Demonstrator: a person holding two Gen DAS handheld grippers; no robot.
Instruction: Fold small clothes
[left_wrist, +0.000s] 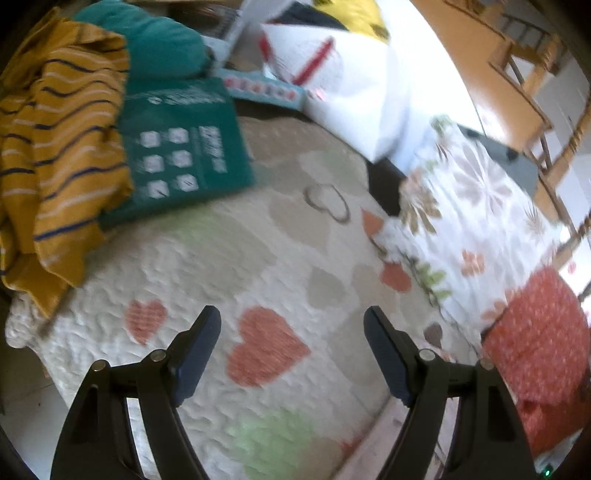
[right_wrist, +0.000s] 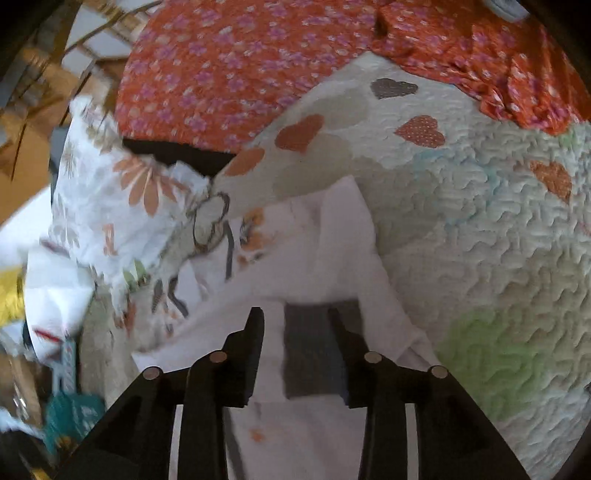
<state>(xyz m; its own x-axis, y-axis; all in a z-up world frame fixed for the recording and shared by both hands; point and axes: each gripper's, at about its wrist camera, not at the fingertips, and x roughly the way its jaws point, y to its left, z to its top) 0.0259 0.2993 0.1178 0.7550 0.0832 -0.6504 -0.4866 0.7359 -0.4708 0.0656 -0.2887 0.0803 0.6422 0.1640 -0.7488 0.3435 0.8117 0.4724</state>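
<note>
Quilted bed cover (left_wrist: 221, 258); left claw (left_wrist: 291, 350) wide apart, empty. Right claw (right_wrist: 295, 354) part-open over white garment (right_wrist: 332, 258). Teal box (left_wrist: 177, 147), striped top (left_wrist: 62, 147) upper left.

Left gripper (left_wrist: 291, 325) black arms, dark blue pads, silver rivets; right gripper (right_wrist: 295, 321) alike

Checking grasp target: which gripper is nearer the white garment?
Right. The right gripper is directly over the white garment; the left gripper is over bare quilt, no garment below.

Heart-patterned quilt (left_wrist: 207, 266), wooden chairs (left_wrist: 532, 74)
</note>
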